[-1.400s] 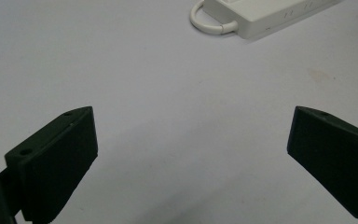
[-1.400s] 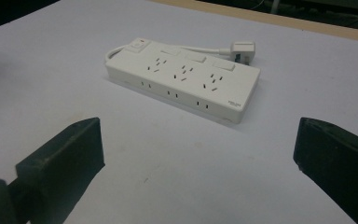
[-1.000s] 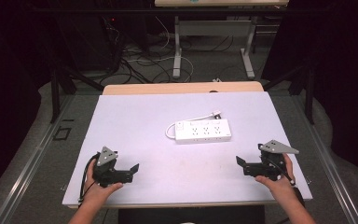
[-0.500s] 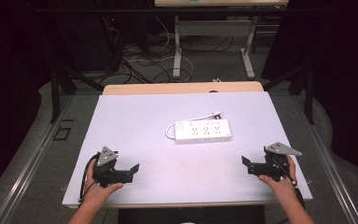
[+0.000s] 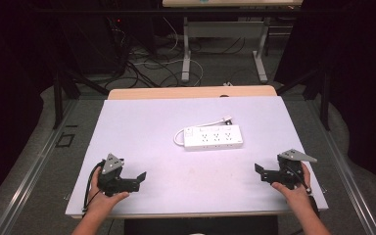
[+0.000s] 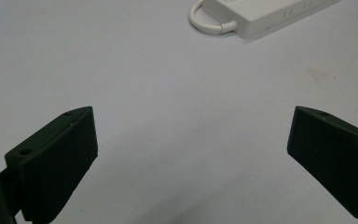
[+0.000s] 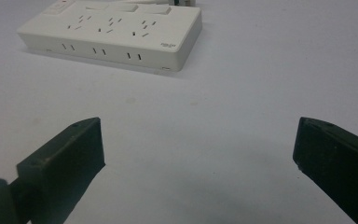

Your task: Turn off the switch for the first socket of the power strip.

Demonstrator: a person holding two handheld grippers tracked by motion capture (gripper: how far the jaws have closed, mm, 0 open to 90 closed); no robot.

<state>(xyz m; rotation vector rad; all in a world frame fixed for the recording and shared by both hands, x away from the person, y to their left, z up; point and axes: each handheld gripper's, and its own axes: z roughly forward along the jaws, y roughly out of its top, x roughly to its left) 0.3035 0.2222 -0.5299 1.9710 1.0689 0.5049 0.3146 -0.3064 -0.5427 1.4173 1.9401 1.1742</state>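
A white power strip (image 5: 214, 137) lies flat in the middle of the white table (image 5: 142, 122), its short cord (image 5: 178, 136) looped at its left end and its plug at the far side. My left gripper (image 5: 139, 177) rests low near the front left edge, jaws wide apart and empty, aimed right. My right gripper (image 5: 260, 170) sits near the front right edge, open and empty, aimed left. The left gripper view shows the strip (image 6: 265, 14) and its cord loop (image 6: 209, 21) far ahead. The right gripper view has the strip (image 7: 114, 32) closer, past the wide jaws.
Beyond the table's far edge a wooden board (image 5: 191, 92) sticks out. Behind it stand desk legs (image 5: 186, 49) and tangled cables (image 5: 142, 63) on the floor. Metal rails (image 5: 39, 166) run along both sides of the table.
My right gripper has shifted a little to the right and toward the front edge. The left gripper and the power strip have stayed put.
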